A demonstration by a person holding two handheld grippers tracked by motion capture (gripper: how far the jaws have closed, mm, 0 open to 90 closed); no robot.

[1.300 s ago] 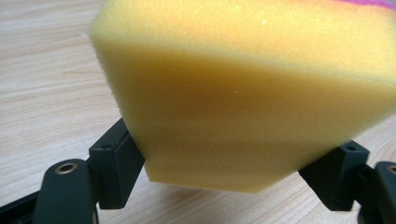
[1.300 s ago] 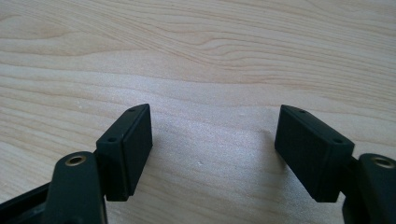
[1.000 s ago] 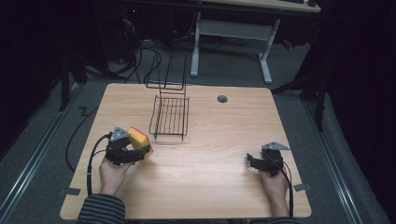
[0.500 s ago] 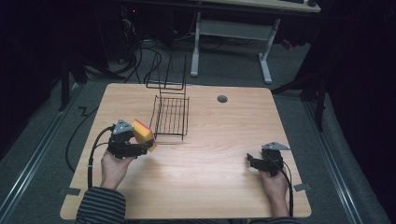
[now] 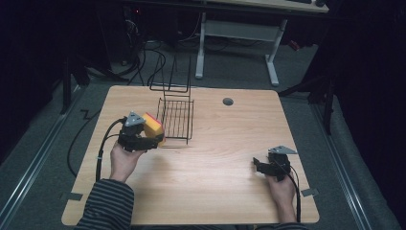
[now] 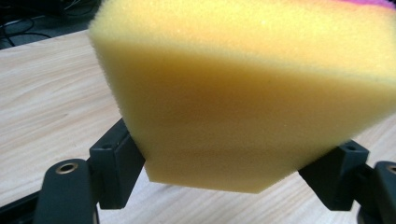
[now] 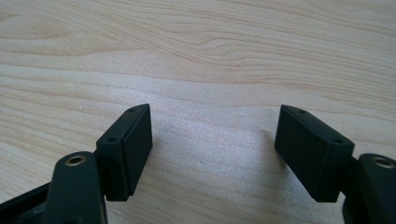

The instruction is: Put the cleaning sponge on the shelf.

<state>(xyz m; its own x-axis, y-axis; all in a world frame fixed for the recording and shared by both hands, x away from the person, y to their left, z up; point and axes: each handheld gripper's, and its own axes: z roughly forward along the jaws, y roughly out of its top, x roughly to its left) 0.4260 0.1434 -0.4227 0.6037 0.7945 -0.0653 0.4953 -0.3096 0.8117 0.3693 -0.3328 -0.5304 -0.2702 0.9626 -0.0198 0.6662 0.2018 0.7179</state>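
Note:
A yellow sponge (image 5: 154, 128) with a pink-red top face is held off the wooden table (image 5: 210, 191) in my left gripper (image 5: 152, 138), which is shut on it. It hangs just left of the black wire rack (image 5: 176, 119). In the left gripper view the sponge (image 6: 243, 93) is squeezed between the two black jaws, close to the camera. My right gripper (image 5: 258, 166) rests low at the table's right front, open, with bare wood between its jaws (image 7: 212, 154).
The wire rack has a tall wire back section (image 5: 171, 76) reaching over the table's far edge. A round cable hole (image 5: 228, 101) sits at the far middle of the table. Another desk's white legs (image 5: 270, 52) stand beyond.
My left gripper has carried the sponge to the right and slightly away from me, toward the wire rack. The right gripper has stayed put.

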